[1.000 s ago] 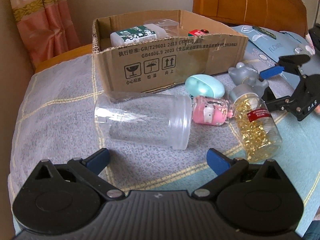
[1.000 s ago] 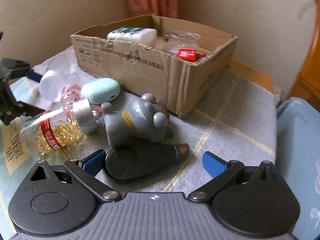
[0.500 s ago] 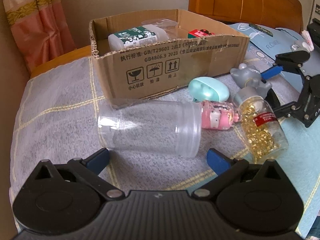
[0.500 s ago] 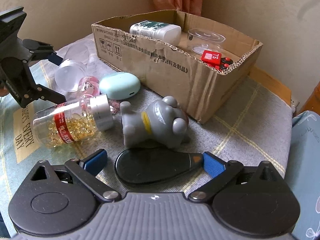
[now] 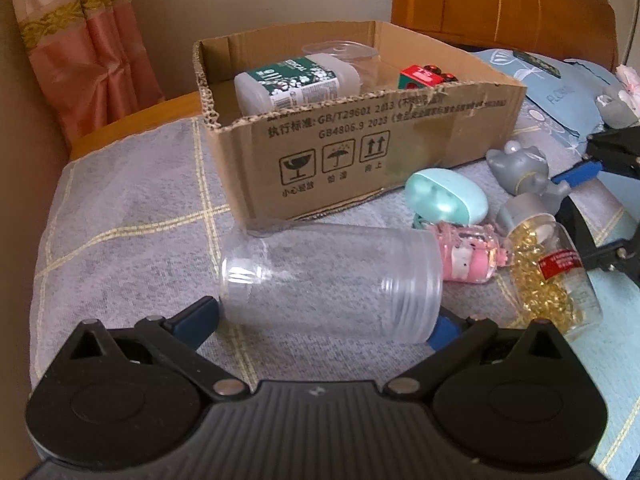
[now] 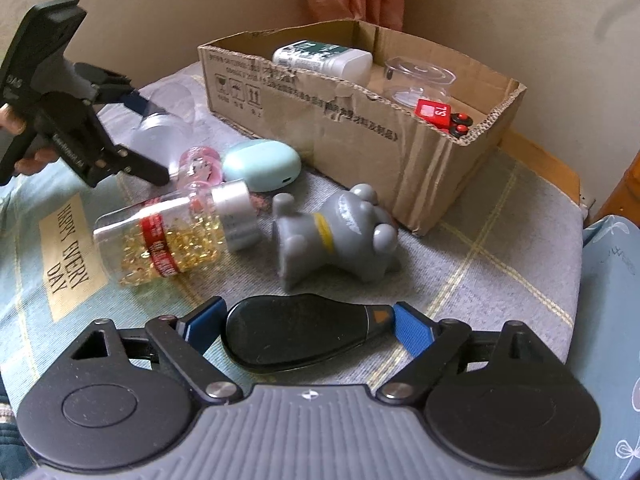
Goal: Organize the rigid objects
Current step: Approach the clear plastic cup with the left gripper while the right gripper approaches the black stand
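Observation:
A clear plastic jar (image 5: 332,280) lies on its side on the grey cloth. My left gripper (image 5: 320,320) is open with a finger at each end of the jar; it also shows in the right wrist view (image 6: 140,136). A flat black oval object (image 6: 296,332) lies between the open fingers of my right gripper (image 6: 306,326), whose blue pads sit close to both of its ends. A cardboard box (image 5: 400,160) stands behind, holding a white bottle (image 5: 296,84), a clear lid and a red toy (image 6: 436,114).
A capsule bottle (image 6: 168,240), a pink bottle (image 5: 468,260), a mint case (image 6: 262,164) and a grey toy figure (image 6: 336,236) lie between the two grippers. A blue cushion (image 6: 612,320) lies to the right. A wooden headboard (image 5: 500,0) and a curtain stand behind.
My left gripper has moved forward until its fingers flank the clear jar. My right gripper has moved forward and its fingers now flank the black oval object.

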Demonstrator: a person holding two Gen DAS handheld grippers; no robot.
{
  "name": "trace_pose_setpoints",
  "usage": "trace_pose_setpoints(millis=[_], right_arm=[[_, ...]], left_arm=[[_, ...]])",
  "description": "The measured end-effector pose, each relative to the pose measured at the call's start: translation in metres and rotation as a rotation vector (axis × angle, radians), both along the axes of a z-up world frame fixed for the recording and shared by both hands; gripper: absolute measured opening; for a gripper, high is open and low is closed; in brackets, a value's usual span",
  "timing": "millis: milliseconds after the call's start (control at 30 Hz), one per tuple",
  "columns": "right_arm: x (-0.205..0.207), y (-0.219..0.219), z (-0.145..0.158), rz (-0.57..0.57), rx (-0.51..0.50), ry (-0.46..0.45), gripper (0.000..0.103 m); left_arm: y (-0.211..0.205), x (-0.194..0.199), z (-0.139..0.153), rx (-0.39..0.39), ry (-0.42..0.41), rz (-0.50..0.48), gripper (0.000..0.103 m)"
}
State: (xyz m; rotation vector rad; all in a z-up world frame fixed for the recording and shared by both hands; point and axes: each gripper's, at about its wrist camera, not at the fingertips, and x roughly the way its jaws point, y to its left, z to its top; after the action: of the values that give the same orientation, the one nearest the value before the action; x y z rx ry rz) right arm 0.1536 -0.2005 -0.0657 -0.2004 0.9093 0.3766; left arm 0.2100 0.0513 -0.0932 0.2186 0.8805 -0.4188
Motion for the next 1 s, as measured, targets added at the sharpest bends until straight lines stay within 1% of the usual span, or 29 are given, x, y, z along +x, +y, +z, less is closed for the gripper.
trace_pose_setpoints(millis=[67, 133, 300, 400, 467, 500, 567, 767, 900, 1000], right_arm=[[0.001, 0.000, -0.001, 0.003, -0.006, 0.006, 0.099], [0.001, 0.000, -0.002, 0.012, -0.013, 0.005, 0.101], [0.005, -0.002, -0.001, 0.047, -0.011, 0.016, 0.101], [0.006, -0.003, -0.001, 0.064, -0.006, 0.024, 0.099], [0.005, -0.002, 0.001, 0.068, -0.006, 0.022, 0.095], [0.004, -0.002, 0.001, 0.068, -0.004, 0.020, 0.094], [0.002, -0.002, 0.001, 0.060, -0.006, 0.019, 0.093], [-0.002, 0.000, 0.000, 0.029, -0.005, 0.019, 0.093], [-0.001, 0.002, 0.001, -0.020, -0.011, 0.039, 0.093], [0.002, 0.003, 0.002, -0.087, -0.017, 0.064, 0.093]], left_arm=[[-0.003, -0.001, 0.002, 0.018, -0.012, -0.002, 0.102], [-0.007, -0.001, 0.004, 0.031, -0.033, -0.005, 0.102], [-0.010, -0.001, 0.009, 0.022, -0.046, -0.021, 0.101], [-0.010, 0.002, 0.012, 0.020, -0.053, -0.007, 0.099], [-0.009, 0.003, 0.014, 0.011, -0.052, -0.004, 0.098], [-0.009, 0.002, 0.015, 0.007, -0.055, -0.002, 0.094], [-0.009, 0.003, 0.016, 0.002, -0.053, -0.001, 0.091], [-0.011, 0.003, 0.018, 0.017, -0.043, 0.004, 0.091], [-0.013, 0.002, 0.020, 0.039, -0.026, 0.016, 0.091], [-0.013, 0.000, 0.024, 0.049, -0.005, 0.026, 0.091]])
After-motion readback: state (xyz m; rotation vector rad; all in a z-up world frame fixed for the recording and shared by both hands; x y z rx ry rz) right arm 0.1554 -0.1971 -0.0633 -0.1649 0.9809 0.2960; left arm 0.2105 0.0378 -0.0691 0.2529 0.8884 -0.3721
